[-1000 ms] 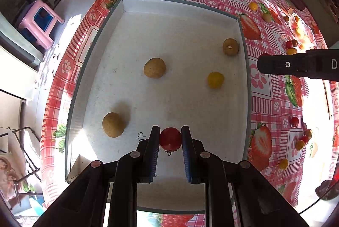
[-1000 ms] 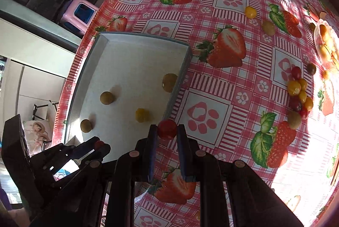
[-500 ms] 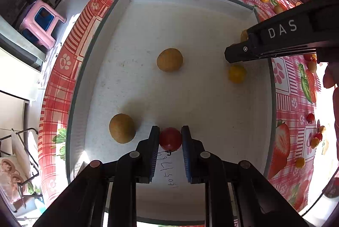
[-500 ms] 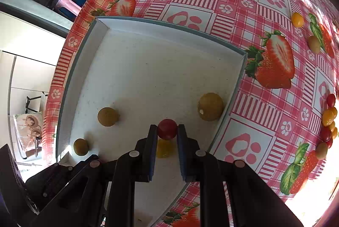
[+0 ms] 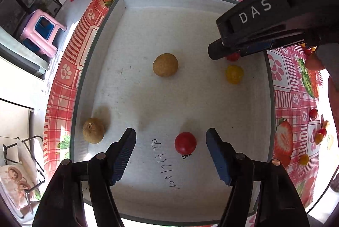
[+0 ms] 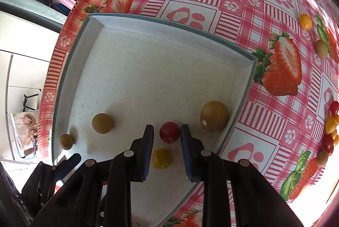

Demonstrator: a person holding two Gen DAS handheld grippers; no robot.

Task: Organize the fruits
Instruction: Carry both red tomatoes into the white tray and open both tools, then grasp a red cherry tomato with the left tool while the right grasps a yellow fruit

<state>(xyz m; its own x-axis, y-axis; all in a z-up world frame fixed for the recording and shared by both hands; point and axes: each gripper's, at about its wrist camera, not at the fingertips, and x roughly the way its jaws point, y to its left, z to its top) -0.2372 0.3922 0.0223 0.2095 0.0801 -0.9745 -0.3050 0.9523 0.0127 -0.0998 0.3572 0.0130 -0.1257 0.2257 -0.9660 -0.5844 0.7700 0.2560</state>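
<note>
A shallow white tray lies on the strawberry tablecloth. My left gripper is open over its near end, and a red tomato lies free on the tray floor between the fingers. My right gripper hangs over the tray's right side with its jaws slightly apart around a second red tomato, with gaps on both sides. In the left wrist view the right gripper reaches in from the right. A yellow tomato and two brown fruits rest in the tray.
A third brown fruit sits by the tray's right wall. Several small red and yellow fruits lie loose on the cloth at right, with a yellow one and a brown one farther back. A pink stool stands on the floor to the left.
My left gripper opened and let its red tomato down onto the tray. My right gripper moved in over the tray and loosened its jaws around the other tomato.
</note>
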